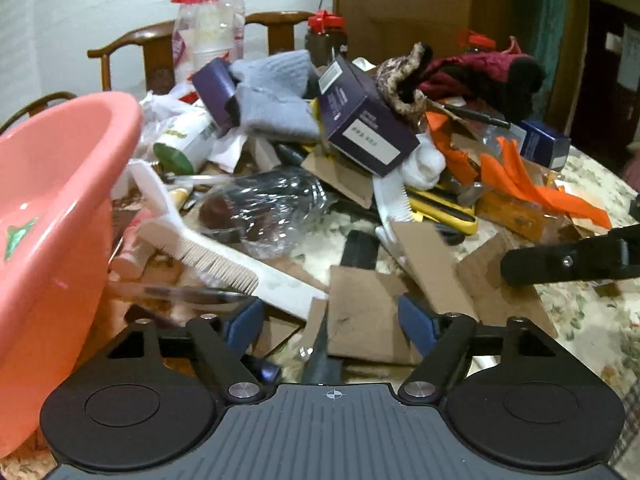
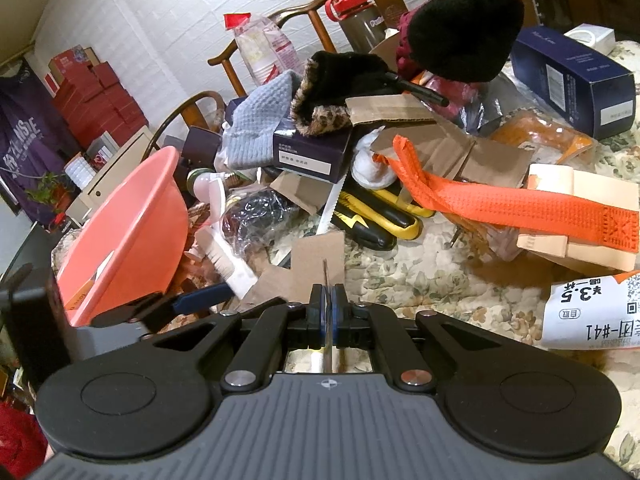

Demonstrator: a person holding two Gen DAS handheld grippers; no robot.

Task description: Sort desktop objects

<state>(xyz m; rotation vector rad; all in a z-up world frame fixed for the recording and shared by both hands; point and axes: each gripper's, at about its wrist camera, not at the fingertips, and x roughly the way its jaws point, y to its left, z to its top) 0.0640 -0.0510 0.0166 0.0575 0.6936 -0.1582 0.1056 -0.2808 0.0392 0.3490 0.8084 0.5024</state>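
A pile of clutter covers the table: purple boxes (image 1: 366, 120), a grey knitted cloth (image 1: 272, 96), cardboard scraps (image 1: 364, 312), white combs (image 1: 208, 252), orange strap (image 2: 480, 200), yellow-black utility knives (image 2: 384, 216). A pink basin (image 1: 52, 216) stands at the left. My left gripper (image 1: 330, 320) is open, low over the cardboard scraps beside the basin. My right gripper (image 2: 328, 300) is shut on a thin cardboard piece (image 2: 318, 268), seen edge-on between its blue pads; its dark finger shows in the left wrist view (image 1: 560, 260).
A navy box (image 2: 572, 80), black and maroon gloves (image 2: 460, 28), a paper bag with a printed label (image 2: 592, 312) and a tan box (image 2: 576, 216) lie to the right. Wooden chairs (image 1: 132, 52) and a bottle (image 1: 326, 38) stand behind. The tablecloth (image 2: 440, 280) is floral.
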